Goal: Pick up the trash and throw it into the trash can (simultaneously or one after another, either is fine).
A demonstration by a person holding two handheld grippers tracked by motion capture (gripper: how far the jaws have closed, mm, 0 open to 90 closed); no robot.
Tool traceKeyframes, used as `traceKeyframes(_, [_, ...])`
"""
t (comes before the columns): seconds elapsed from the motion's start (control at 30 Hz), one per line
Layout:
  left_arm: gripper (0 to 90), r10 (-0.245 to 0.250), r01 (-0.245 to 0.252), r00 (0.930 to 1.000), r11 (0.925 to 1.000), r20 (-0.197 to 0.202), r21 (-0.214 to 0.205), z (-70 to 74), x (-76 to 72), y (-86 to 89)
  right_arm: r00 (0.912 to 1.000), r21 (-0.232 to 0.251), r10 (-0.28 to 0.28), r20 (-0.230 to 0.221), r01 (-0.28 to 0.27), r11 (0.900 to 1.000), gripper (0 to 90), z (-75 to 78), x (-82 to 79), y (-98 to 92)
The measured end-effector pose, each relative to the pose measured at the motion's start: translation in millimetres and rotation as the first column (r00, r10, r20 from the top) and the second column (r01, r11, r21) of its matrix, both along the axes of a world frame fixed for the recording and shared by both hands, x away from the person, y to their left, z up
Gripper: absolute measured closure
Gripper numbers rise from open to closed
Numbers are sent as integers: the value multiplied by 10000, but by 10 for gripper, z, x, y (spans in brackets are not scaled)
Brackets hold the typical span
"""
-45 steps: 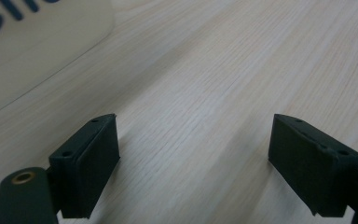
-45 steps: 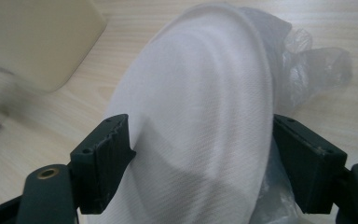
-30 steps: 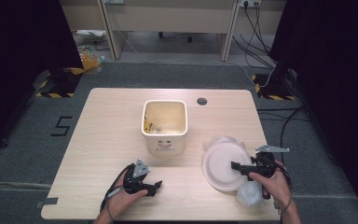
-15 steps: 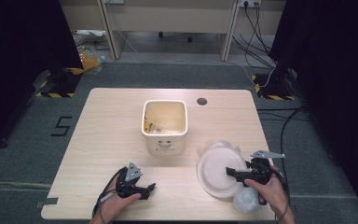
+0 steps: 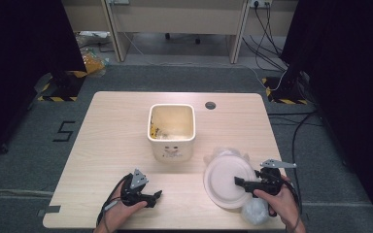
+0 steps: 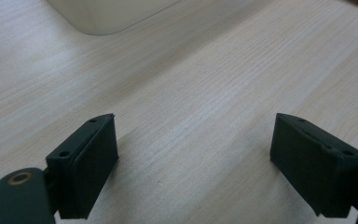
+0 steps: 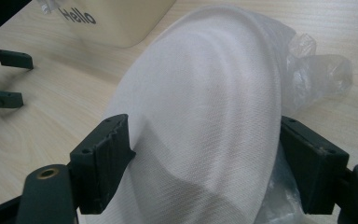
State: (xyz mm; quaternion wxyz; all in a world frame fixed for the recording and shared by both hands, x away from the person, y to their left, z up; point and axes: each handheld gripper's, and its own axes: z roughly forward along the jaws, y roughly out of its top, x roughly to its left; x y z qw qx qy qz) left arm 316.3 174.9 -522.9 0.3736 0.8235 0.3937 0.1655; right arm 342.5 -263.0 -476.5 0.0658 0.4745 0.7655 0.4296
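A white paper plate [image 5: 226,182] sits at the front right of the table on crumpled clear plastic wrap [image 5: 254,211]. My right gripper [image 5: 240,182] comes at it from the right. In the right gripper view the plate [image 7: 205,107] bows up in an arch between the two jaws, both of which press on it, so my right gripper [image 7: 207,158] is shut on it. My left gripper [image 5: 155,196] rests low at the front left, open, with bare wood between its jaws [image 6: 196,158]. A cream bin [image 5: 171,128] stands mid-table.
The bin [image 7: 116,18] bears the word "Hello" and holds some scraps. More plastic wrap [image 7: 317,70] lies behind the plate. A round cable hole [image 5: 210,105] is at the back of the wooden table [image 5: 102,136]. The other gripper [image 7: 4,79] is at the far left.
My right gripper has drawn the plate nearer the front edge and slightly left. My left hand has pulled back a little toward the front edge, its jaws still apart.
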Motion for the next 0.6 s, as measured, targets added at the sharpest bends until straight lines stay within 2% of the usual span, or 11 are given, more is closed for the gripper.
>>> traceKeyframes(0.6, [141, 91, -91, 10000, 10000, 5, -6, -1, 0, 2, 9998, -22, 200, 63, -200, 9998, 230, -17, -49, 168])
